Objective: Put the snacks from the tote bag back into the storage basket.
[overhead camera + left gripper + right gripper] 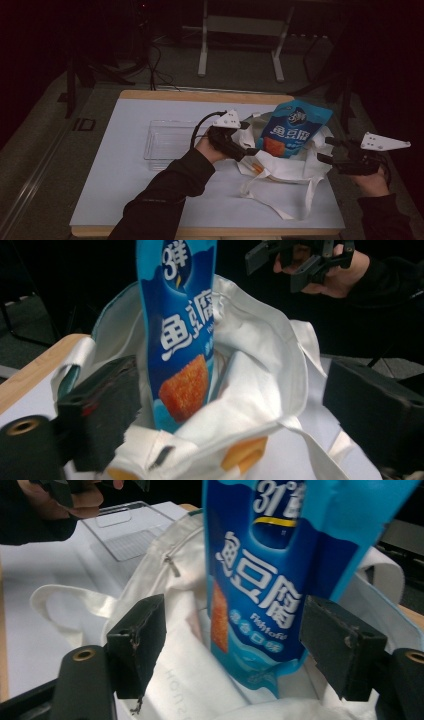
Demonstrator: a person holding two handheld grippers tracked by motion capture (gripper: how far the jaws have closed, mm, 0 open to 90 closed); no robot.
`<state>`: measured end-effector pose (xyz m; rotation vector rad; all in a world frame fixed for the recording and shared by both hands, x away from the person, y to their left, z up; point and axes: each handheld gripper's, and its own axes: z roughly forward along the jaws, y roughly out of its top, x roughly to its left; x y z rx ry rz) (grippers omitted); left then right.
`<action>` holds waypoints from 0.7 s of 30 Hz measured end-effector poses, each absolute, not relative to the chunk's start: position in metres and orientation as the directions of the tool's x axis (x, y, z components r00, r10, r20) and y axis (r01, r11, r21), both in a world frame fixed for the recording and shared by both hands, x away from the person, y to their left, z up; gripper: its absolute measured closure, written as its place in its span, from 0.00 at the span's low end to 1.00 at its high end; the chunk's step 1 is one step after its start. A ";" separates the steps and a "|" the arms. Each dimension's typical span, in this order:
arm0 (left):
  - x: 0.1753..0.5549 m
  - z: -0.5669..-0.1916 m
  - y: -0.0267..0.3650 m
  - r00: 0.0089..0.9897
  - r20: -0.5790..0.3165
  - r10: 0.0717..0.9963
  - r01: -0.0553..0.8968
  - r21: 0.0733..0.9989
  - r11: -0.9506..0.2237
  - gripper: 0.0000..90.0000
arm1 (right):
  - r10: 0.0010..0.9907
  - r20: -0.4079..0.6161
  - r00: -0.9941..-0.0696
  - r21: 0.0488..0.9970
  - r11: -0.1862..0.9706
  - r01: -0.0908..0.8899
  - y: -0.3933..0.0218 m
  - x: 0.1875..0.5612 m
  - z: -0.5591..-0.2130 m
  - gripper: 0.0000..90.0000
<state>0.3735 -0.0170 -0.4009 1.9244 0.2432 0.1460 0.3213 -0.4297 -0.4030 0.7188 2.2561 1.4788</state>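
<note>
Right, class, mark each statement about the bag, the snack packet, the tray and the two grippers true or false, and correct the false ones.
1. The blue snack packet stands partly inside the white tote bag. True.
2. The clear plastic tray holds the snack packet. False: the tray looks empty; the packet is in the bag.
3. The left gripper is at the bag's opening with its jaws apart. True.
4. The right gripper is clamped on the packet. False: its jaws stand open on either side of the packet, not touching it.
5. The tray sits to the right of the bag in the high view. False: it lies to the bag's left.
</note>
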 end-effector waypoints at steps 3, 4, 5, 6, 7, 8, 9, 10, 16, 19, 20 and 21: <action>0.381 -0.401 -0.025 0.966 -0.019 0.256 0.112 0.929 -0.352 0.15 | 0.594 0.006 -0.804 0.921 0.310 0.237 -0.433 0.328 -0.405 0.30; 0.384 -0.402 -0.029 0.964 -0.022 0.266 0.119 0.927 -0.355 0.17 | 0.597 0.010 -0.802 0.921 0.307 0.240 -0.434 0.330 -0.405 0.30; 0.386 -0.402 -0.030 0.963 -0.023 0.267 0.121 0.927 -0.356 0.17 | 0.601 0.009 -0.799 0.920 0.309 0.242 -0.435 0.332 -0.406 0.31; 0.389 -0.403 -0.032 0.961 -0.032 0.273 0.132 0.925 -0.357 0.18 | 0.607 0.007 -0.795 0.918 0.311 0.245 -0.435 0.334 -0.406 0.31; 0.391 -0.404 -0.034 0.958 -0.036 0.283 0.140 0.924 -0.355 0.20 | 0.609 0.004 -0.793 0.920 0.310 0.242 -0.436 0.335 -0.406 0.32; 0.393 -0.405 -0.037 0.956 -0.033 0.293 0.142 0.922 -0.360 0.23 | 0.616 0.002 -0.788 0.920 0.307 0.242 -0.437 0.337 -0.406 0.34; 0.393 -0.405 -0.037 0.956 -0.033 0.293 0.142 0.922 -0.360 0.23 | 0.619 -0.003 -0.785 0.921 0.308 0.239 -0.437 0.339 -0.406 0.35; 0.397 -0.406 -0.041 0.953 -0.033 0.300 0.147 0.919 -0.366 0.23 | 0.620 -0.005 -0.784 0.921 0.308 0.238 -0.438 0.341 -0.406 0.36; 0.408 -0.408 -0.054 0.951 -0.009 0.309 0.135 0.910 -0.391 0.36 | 0.627 -0.002 -0.779 0.917 0.311 0.248 -0.437 0.354 -0.409 0.43; 0.413 -0.409 -0.059 0.948 -0.011 0.317 0.144 0.906 -0.398 0.41 | 0.625 0.002 -0.781 0.915 0.314 0.254 -0.435 0.360 -0.411 0.43; 0.415 -0.409 -0.061 0.949 -0.012 0.316 0.145 0.905 -0.401 0.43 | 0.627 0.003 -0.779 0.913 0.316 0.257 -0.434 0.362 -0.412 0.44; 0.417 -0.409 -0.064 0.946 -0.007 0.324 0.144 0.904 -0.402 0.44 | 0.629 0.004 -0.777 0.912 0.317 0.261 -0.433 0.364 -0.413 0.44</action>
